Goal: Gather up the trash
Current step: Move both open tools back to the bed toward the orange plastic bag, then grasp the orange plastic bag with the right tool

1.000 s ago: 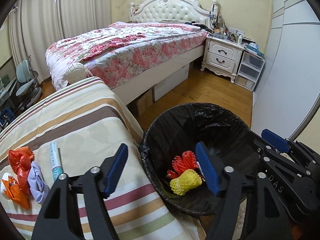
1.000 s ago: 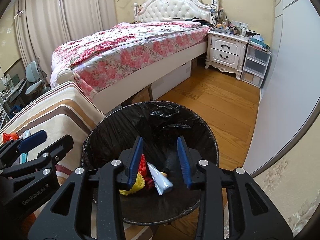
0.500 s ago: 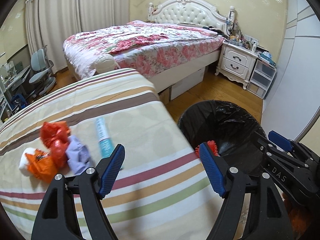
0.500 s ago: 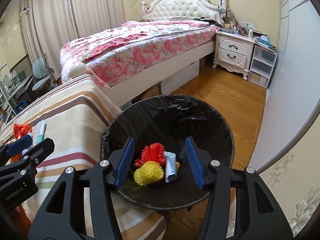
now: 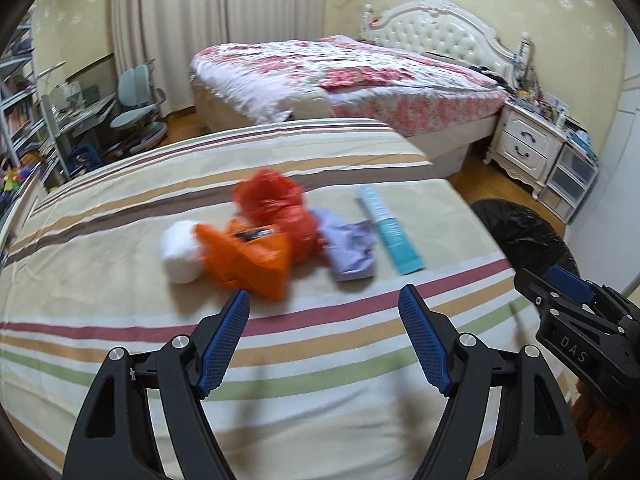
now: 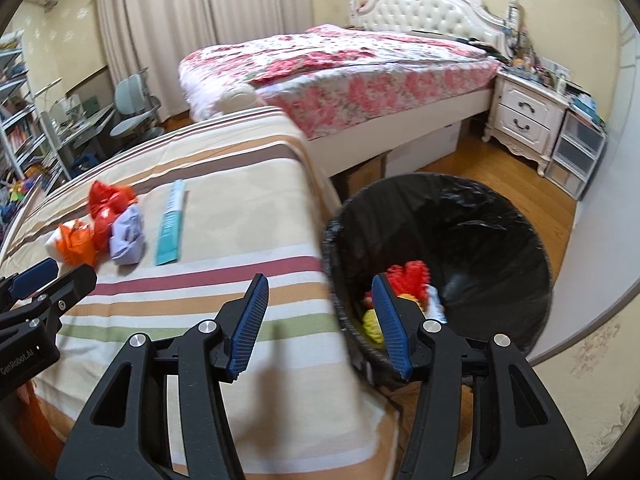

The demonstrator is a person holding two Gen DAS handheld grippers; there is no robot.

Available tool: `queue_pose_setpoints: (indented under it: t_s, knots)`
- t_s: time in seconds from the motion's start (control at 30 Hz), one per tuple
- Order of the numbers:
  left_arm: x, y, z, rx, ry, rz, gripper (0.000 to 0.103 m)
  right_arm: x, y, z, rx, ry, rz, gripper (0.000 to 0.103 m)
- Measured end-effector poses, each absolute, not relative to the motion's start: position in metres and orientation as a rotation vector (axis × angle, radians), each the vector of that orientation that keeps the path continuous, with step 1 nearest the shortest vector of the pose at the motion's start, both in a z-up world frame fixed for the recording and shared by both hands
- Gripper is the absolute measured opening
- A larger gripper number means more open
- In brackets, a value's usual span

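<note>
On the striped bed cover (image 5: pixel 132 280) lies a cluster of trash: a white wad (image 5: pixel 180 254), an orange wrapper (image 5: pixel 248 258), a red bag (image 5: pixel 276 200), a lilac crumpled piece (image 5: pixel 348 246) and a teal tube (image 5: pixel 390 230). My left gripper (image 5: pixel 324 294) hovers open just short of the cluster, with nothing between its fingers. My right gripper (image 6: pixel 320 280) is open and empty over the bed's edge beside the black-lined bin (image 6: pixel 480 208). The bin holds a red net (image 6: pixel 410 274), a yellow net (image 6: pixel 372 322) and a white tube (image 6: pixel 436 300).
Beyond the striped bed stands a floral-covered bed (image 6: pixel 360 64) with a white headboard. A white nightstand (image 6: pixel 524 120) and plastic drawers (image 6: pixel 576 152) stand at the far right on the wood floor (image 6: pixel 500 172). A desk chair (image 5: pixel 138 100) and shelves are at the far left.
Both grippers have swung left, away from the bin and toward the trash on the striped bed. The right jaws have widened, and the white tube seen between them now lies in the bin.
</note>
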State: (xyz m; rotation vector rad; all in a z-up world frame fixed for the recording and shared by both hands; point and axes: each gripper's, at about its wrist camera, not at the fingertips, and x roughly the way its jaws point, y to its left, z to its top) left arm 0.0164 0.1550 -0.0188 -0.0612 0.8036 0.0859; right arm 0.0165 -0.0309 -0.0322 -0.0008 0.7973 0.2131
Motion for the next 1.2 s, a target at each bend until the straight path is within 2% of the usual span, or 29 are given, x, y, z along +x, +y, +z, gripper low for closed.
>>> queue_pose_setpoints:
  t_s: [0.43,0.97,1.17,1.2]
  knots:
    - [-0.012,0.244,-0.025,-0.142,0.811,0.266,0.075,-0.002,0.071,-0.021,-0.116,0.79,0.43,0.053]
    - [-0.027,0.3,-0.033,-0.187,0.818,0.376,0.075,0.0,0.159,-0.016,-0.221,0.775,0.571,0.056]
    - [-0.026,0.307,-0.036,-0.212,0.825,0.368,0.075,0.001,0.175,-0.021,-0.286,0.766,0.551,0.056]
    - [-0.027,0.307,-0.036,-0.213,0.826,0.366,0.075,0.0,0.175,-0.021,-0.297,0.76,0.543,0.054]
